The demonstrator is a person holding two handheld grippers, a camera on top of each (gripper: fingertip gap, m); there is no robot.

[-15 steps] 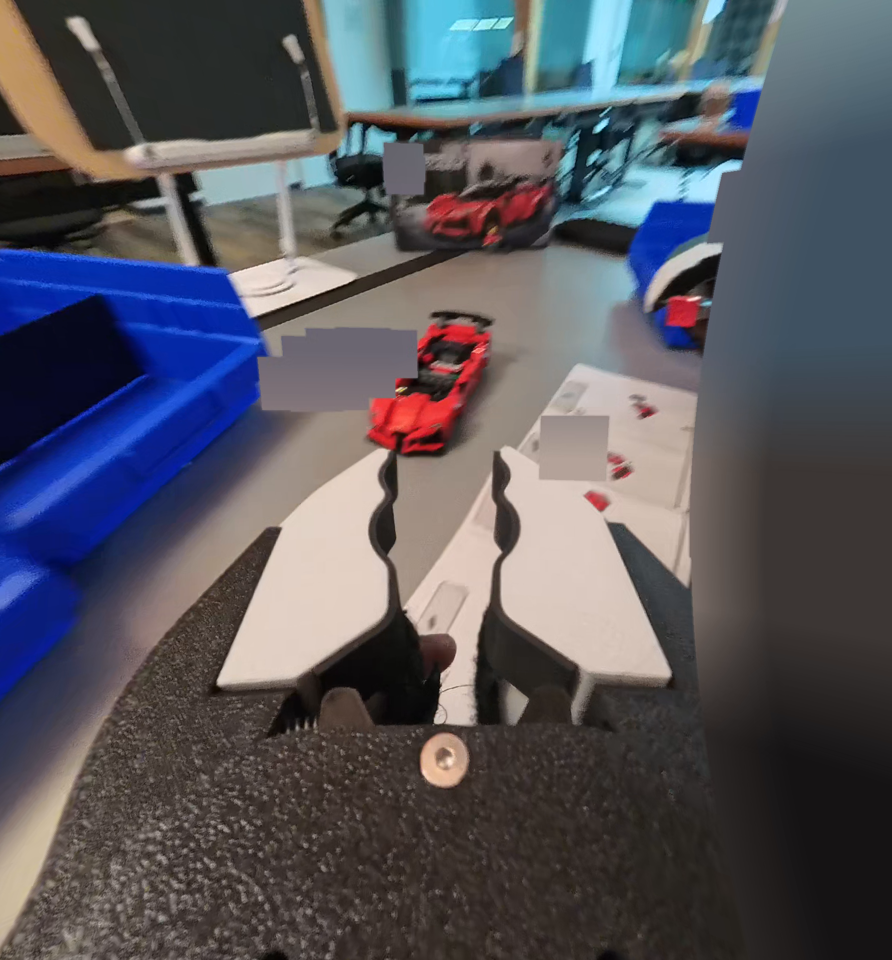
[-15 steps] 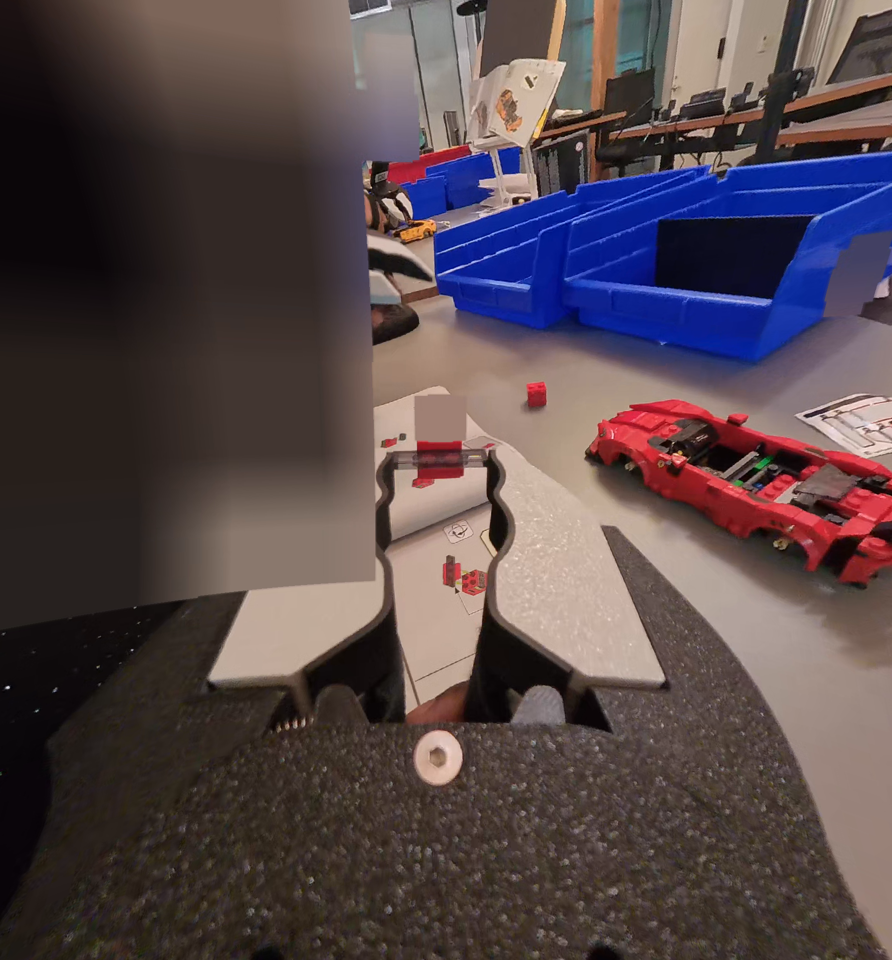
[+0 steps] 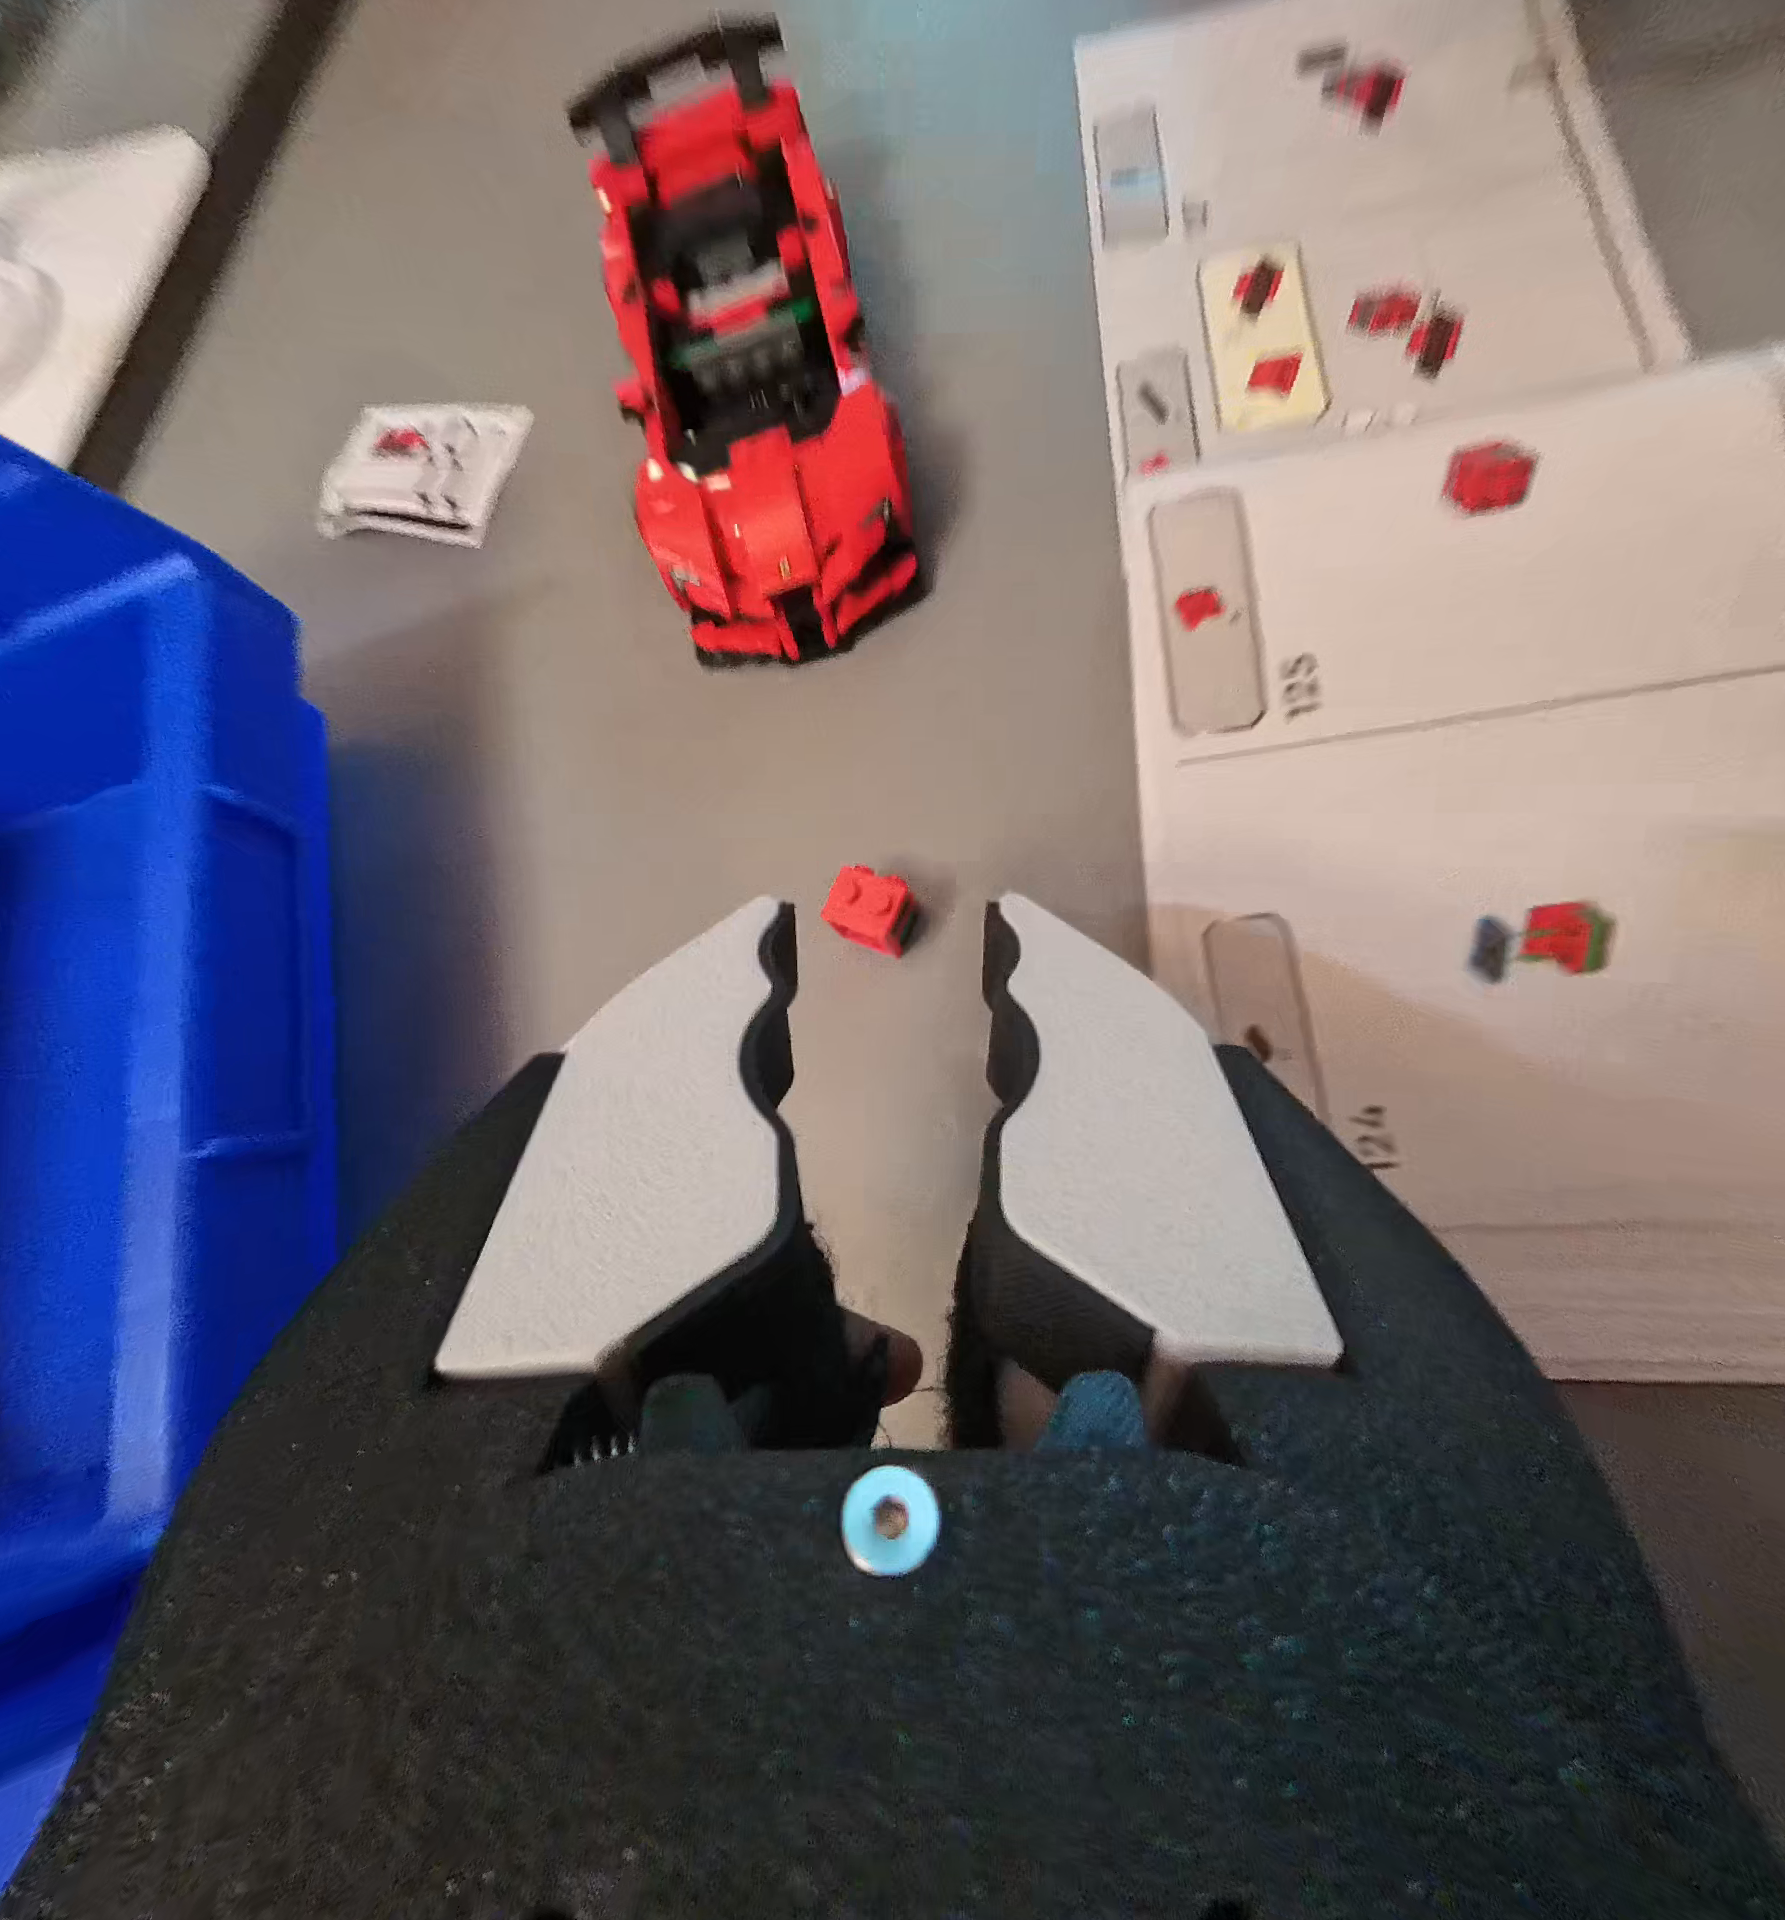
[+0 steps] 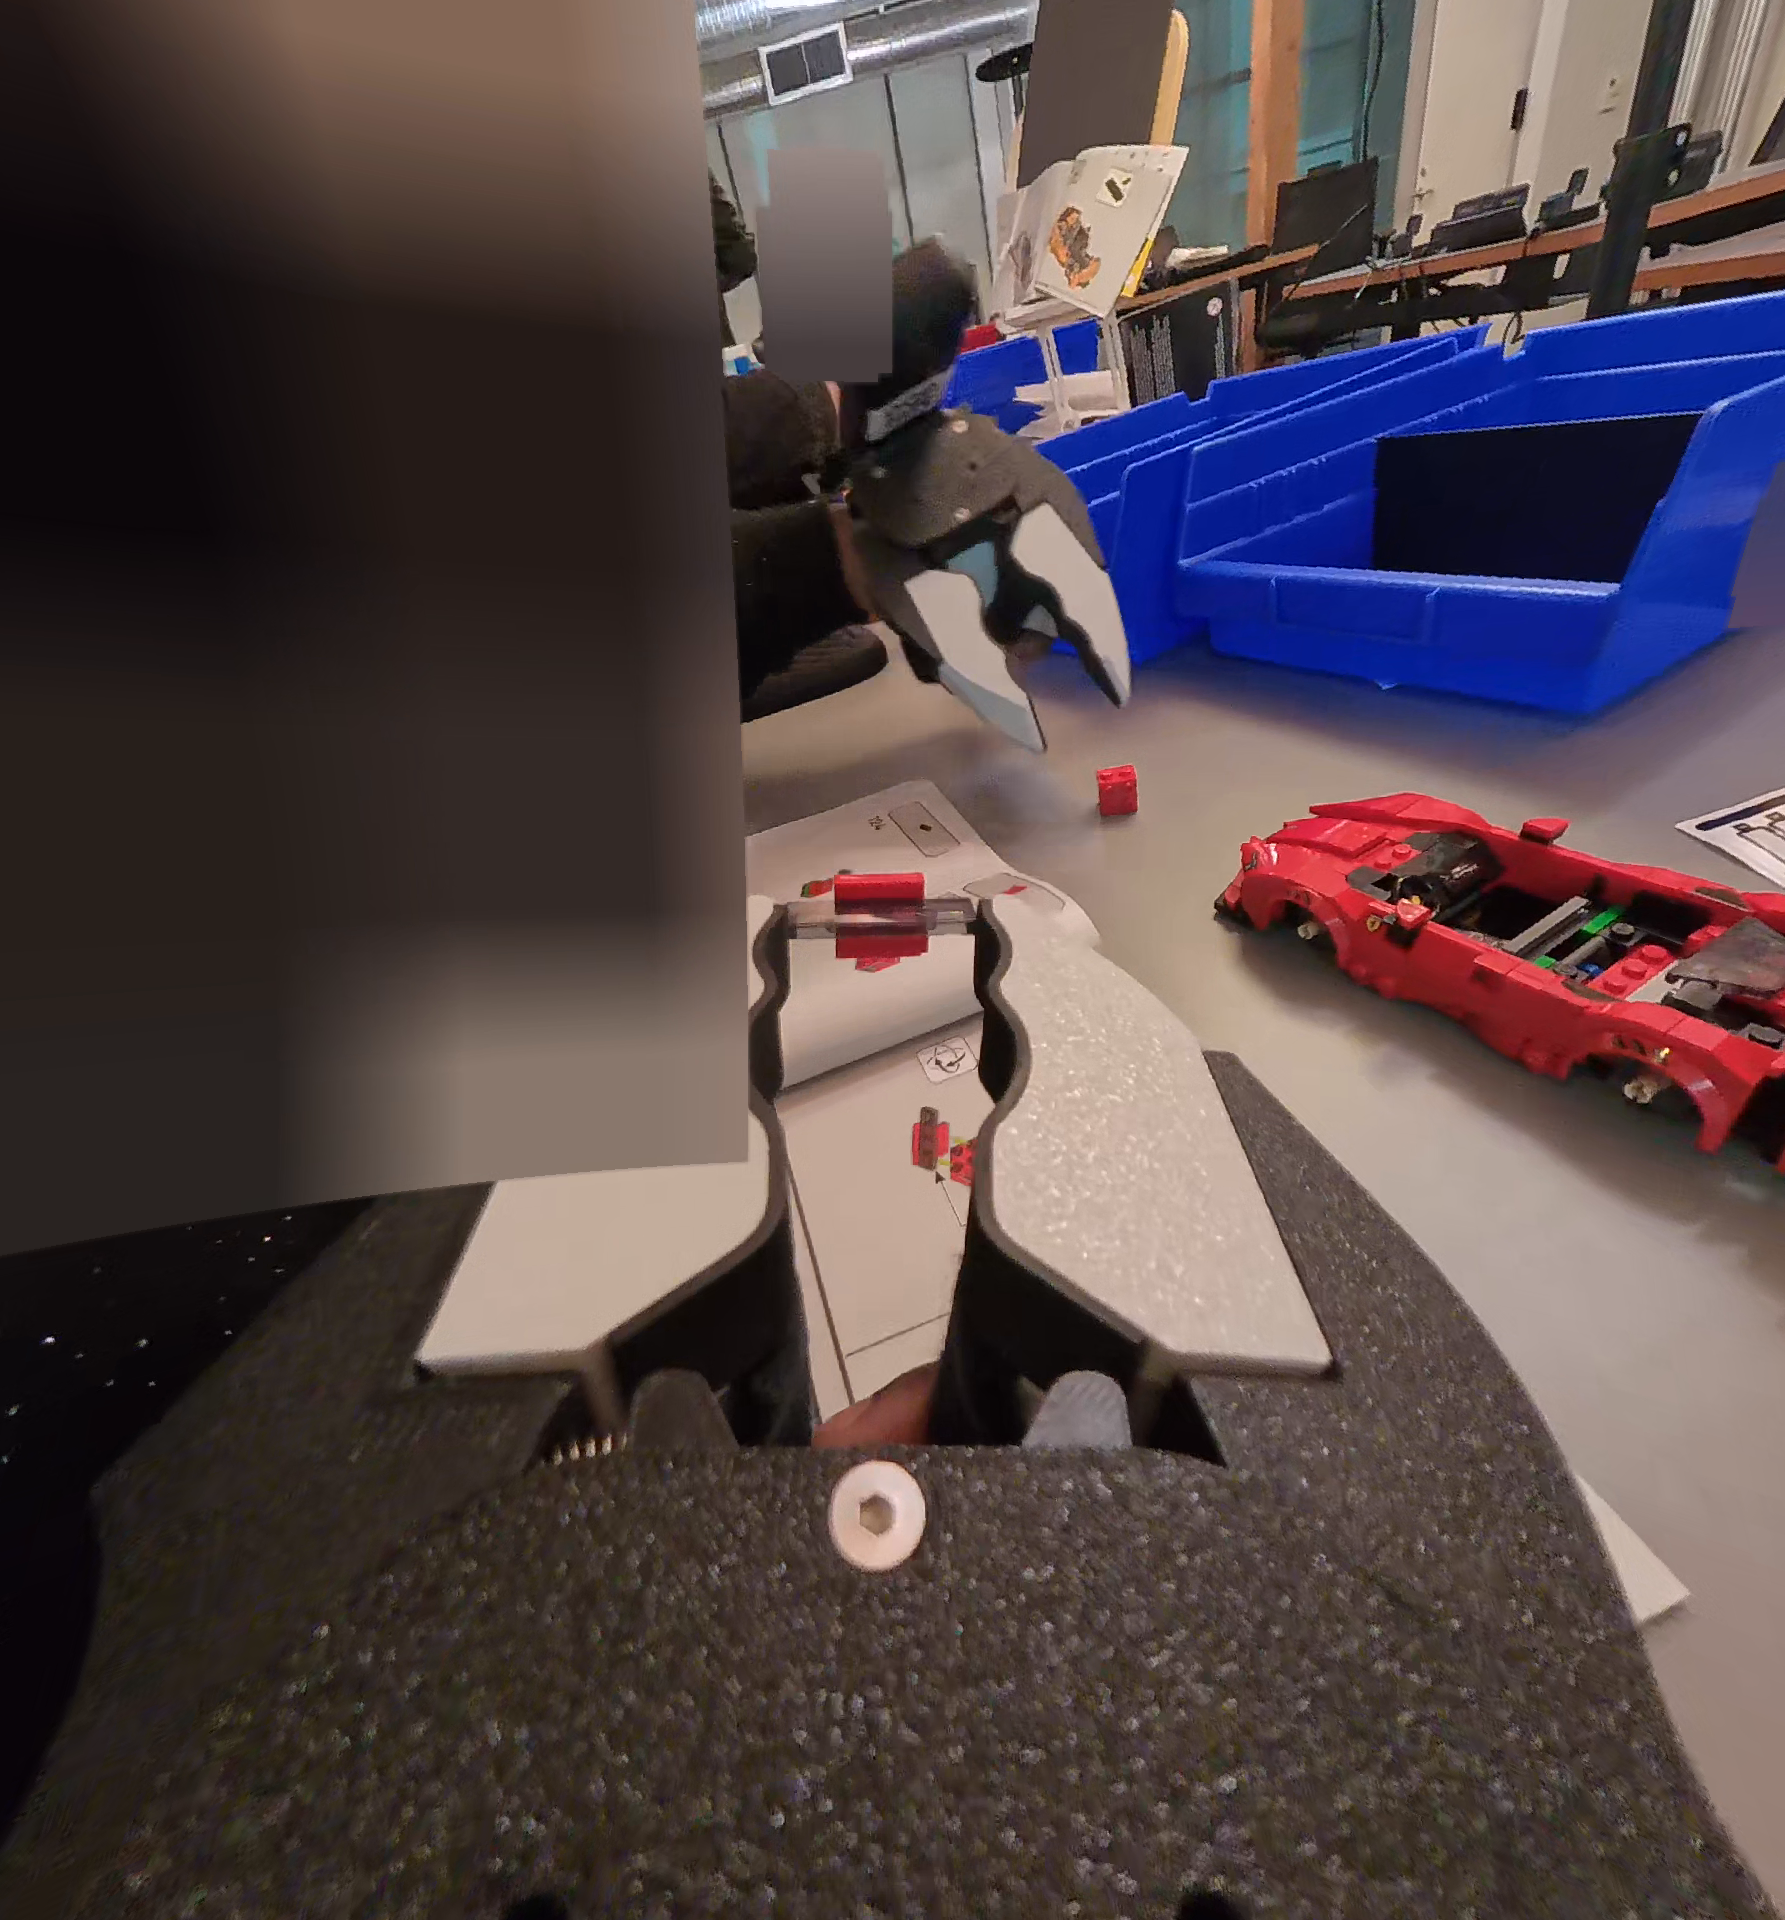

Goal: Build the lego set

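Red brick [image 3: 869,910] lay mid-frame before my spread left claw [image 3: 886,916]; I'd straddle it squarely. Right claw [image 4: 880,914] clamped a clear-and-red piece [image 4: 877,912].

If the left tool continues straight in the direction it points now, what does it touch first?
Probably the small red brick on the grey table, just beyond the open left tool; depth is uncertain.

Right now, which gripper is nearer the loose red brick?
Left. The left gripper hangs open just above the red brick; the right gripper sits back over the booklet, shut on a small red piece.
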